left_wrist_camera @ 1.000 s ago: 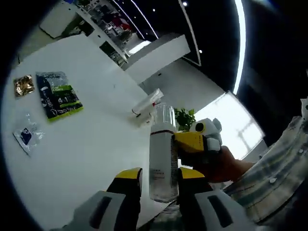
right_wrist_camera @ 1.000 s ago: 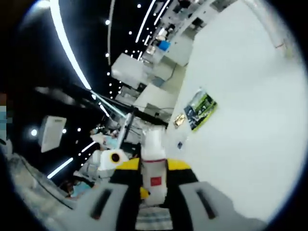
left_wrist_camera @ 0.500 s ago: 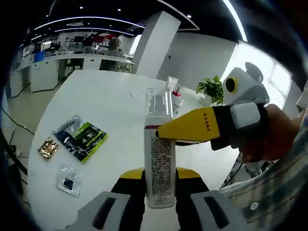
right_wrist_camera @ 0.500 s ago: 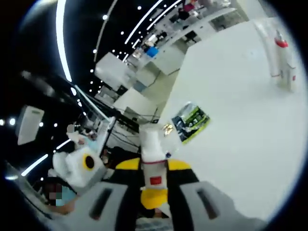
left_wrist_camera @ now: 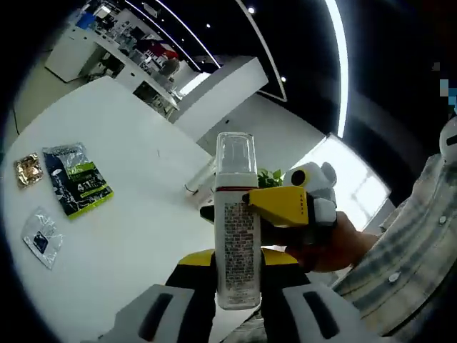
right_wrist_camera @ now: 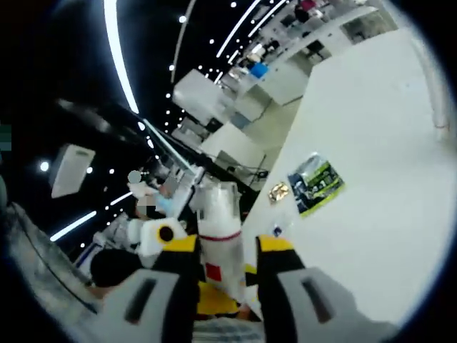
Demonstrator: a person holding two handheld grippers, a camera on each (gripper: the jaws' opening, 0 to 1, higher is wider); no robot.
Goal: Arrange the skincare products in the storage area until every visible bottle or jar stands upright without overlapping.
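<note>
An open-plan office or lab hall is seen: a white surface [left_wrist_camera: 136, 214] at centre frame, rows of desks [right_wrist_camera: 300, 53] at upper right, strip ceiling lights [left_wrist_camera: 341, 68] on a dark ceiling.

Both handheld tools look alike: the left gripper [left_wrist_camera: 237, 275] has grey bodies with yellow-and-black jaw tips, and the right gripper [right_wrist_camera: 225, 261] likewise, its yellow jaw apparently carrying small dark lettering. The person's sleeve [left_wrist_camera: 407, 250] is a pale plaid with buttons.
</note>
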